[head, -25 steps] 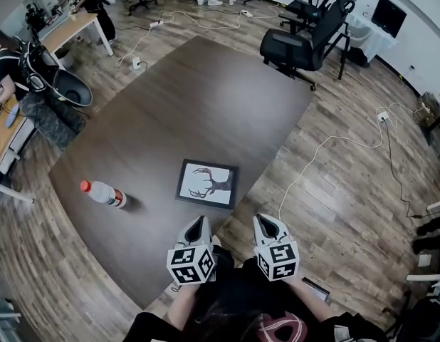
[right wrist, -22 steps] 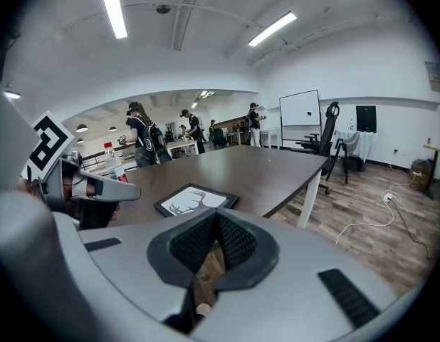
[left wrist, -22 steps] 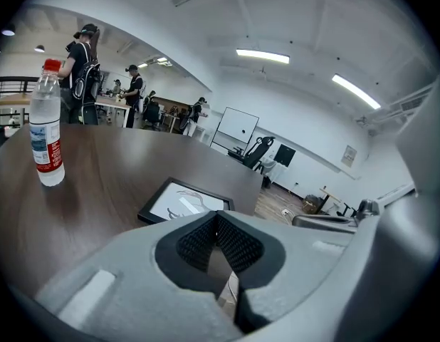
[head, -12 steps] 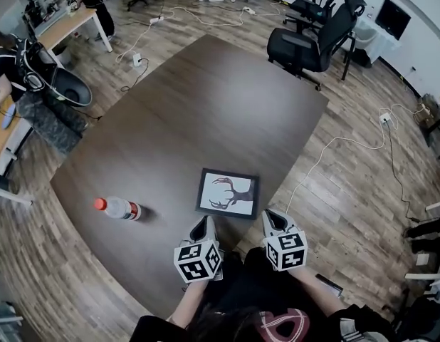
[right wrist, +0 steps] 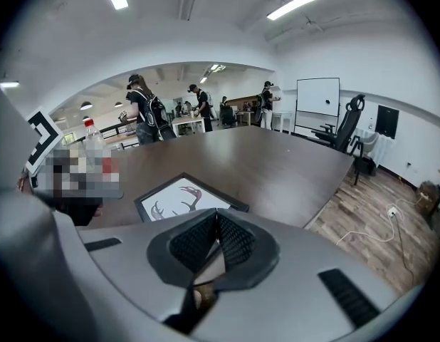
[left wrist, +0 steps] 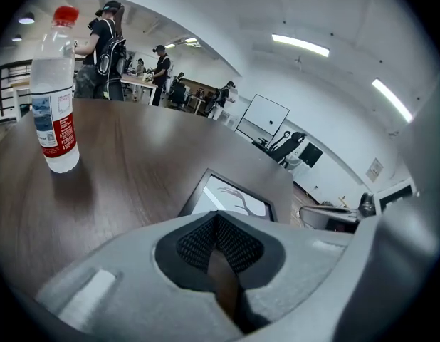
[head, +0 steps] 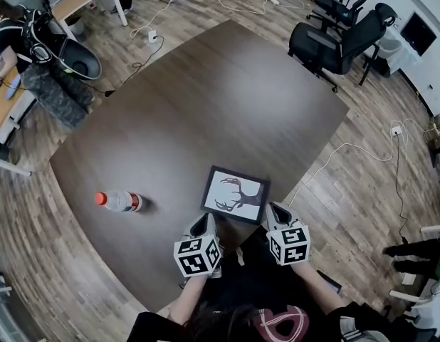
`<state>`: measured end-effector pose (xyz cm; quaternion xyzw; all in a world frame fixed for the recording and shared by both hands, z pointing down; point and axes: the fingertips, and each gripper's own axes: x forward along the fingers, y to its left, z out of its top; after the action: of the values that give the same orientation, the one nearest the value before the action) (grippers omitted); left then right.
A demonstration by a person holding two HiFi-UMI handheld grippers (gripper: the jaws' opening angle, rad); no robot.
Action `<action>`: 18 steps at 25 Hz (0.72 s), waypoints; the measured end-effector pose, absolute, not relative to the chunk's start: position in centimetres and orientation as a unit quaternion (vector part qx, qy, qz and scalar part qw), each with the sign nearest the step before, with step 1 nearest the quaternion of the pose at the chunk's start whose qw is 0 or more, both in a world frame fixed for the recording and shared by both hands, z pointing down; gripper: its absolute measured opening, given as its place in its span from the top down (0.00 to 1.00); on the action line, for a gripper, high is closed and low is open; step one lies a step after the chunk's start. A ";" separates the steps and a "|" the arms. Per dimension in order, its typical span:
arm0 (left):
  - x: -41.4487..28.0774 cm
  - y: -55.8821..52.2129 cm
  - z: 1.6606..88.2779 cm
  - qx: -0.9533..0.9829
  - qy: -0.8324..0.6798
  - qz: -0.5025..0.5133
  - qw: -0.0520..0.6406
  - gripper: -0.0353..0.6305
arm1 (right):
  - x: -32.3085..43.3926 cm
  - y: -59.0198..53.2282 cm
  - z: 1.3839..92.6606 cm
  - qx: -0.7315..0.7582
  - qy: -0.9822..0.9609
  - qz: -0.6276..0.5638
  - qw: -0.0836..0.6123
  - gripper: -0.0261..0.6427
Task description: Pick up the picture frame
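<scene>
The broad dark-brown wooden counter [head: 206, 98] fills most of the head view, and the task's thing sits near its edge on the person's side. The black-bordered rectangular picture frame with a white antler print [head: 236, 195] lies flat there, face up, its right corner close to where the counter gives way to plank floor. Well to its left a clear plastic water bottle with a red cap and red label [head: 119, 201] stands upright, as the left gripper view shows, and is no part of this job.

The grey left gripper [head: 201, 226] hangs just short of the frame's near left corner. The grey right gripper [head: 277, 212] sits just beside the near right corner. Both point down and forward at the frame. In each gripper view the ribbed dark jaws are pressed together with nothing between them, so neither gripper holds anything.

The step in hand looks like the approach, with the pickup not yet begun. To do it well, the jaws should spread before they reach the border. Because the frame lies flat, one jaw likely needs to get under an edge. Nudging the frame out past the counter's rim may expose that edge. A pinch on the solid black border at opposite sides, rather than on the glazed print, should keep it level as it lifts
</scene>
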<state>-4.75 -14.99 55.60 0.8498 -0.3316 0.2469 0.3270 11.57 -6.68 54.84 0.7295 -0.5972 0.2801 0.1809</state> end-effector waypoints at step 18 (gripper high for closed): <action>-1.1 -17.4 55.7 0.788 -0.451 0.168 0.385 0.93 | 14.3 -15.4 57.9 0.555 -0.746 0.242 0.276 0.93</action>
<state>-1.14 -17.45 55.71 0.7877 -0.4506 0.1681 0.3849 14.29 -15.44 57.85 0.5555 -0.7459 0.2423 0.2763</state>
